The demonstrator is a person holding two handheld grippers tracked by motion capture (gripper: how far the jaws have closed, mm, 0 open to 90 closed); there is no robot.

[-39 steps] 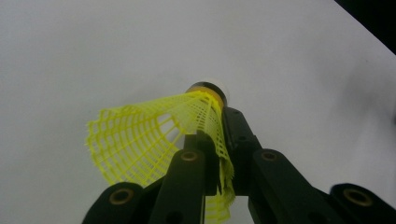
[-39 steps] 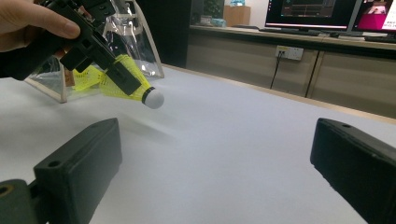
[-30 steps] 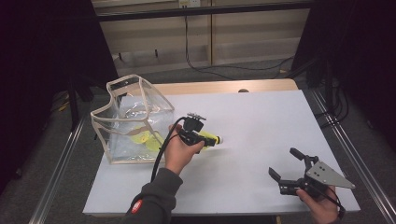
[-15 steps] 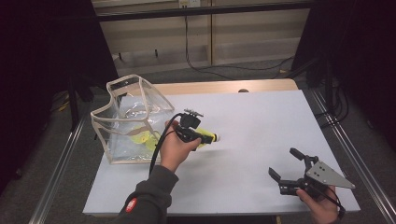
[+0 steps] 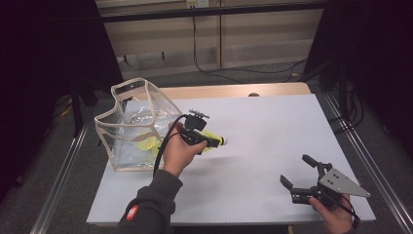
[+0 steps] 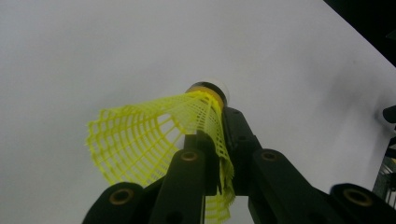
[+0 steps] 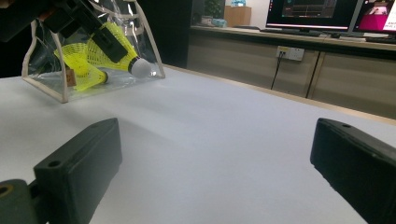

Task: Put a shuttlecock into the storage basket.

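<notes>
- The white table (image 5: 263,146) spreads under both grippers and carries everything in the scene; its far edge shows a strip of bare wood.
- The clear plastic bag (image 5: 131,124), trimmed in beige and standing open at the top, sits just behind and to the left of the left gripper, near the table's left edge.
- In the right gripper view the same bag (image 7: 46,70) stands far ahead and to the left of the jaws.
- The left gripper (image 5: 207,140) hangs above the table just in front of the bag and points toward the table's right side; its jaws are clamped on the mesh skirt of a yellow shuttlecock (image 5: 214,140).
- In the left gripper view the shuttlecock (image 6: 154,135) lies between the two black jaws, its skirt squashed flat and fanning out to the left, and its white cork tip sticks out past the jaw tips, clear of the table.
- The right gripper (image 5: 299,173) is held low near the table's front right corner, well apart from the left gripper, with its jaws spread wide and nothing between them.
- A second shuttlecock (image 7: 86,72), also yellow, lies inside the bag, just below and behind the left gripper as the right gripper view shows it.
</notes>
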